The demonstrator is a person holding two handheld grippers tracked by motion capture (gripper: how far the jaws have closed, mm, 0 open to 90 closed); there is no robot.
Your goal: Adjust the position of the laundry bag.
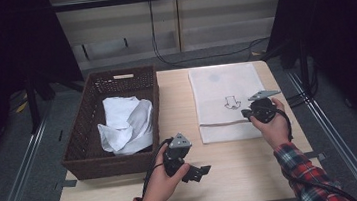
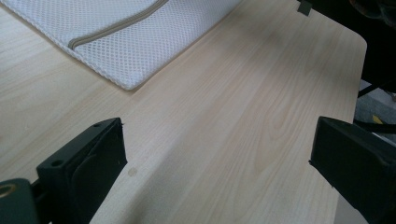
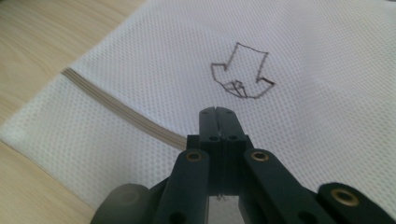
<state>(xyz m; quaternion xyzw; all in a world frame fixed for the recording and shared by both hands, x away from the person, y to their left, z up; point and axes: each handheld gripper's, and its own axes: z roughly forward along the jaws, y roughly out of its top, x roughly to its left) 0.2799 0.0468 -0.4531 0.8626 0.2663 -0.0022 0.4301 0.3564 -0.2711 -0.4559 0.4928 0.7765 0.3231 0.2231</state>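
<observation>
Looks like early days here. One white mesh laundry bag [image 1: 227, 100] lies flat on the bench [image 1: 234, 175], just right of the one wicker basket [image 1: 87, 140], and its zipper [image 3: 116, 112] looks closed along the near edge. The right tongs [image 1: 246, 115] sit over that zipper with the jaws pressed together, though I can't tell if they've actually pinched the pull. The left tongs [image 1: 200, 171] hang wide and empty near the bag's corner. One bundle of white cloth [image 1: 126, 123] waits in the basket, so opening and loading is all left, I reckon.
</observation>
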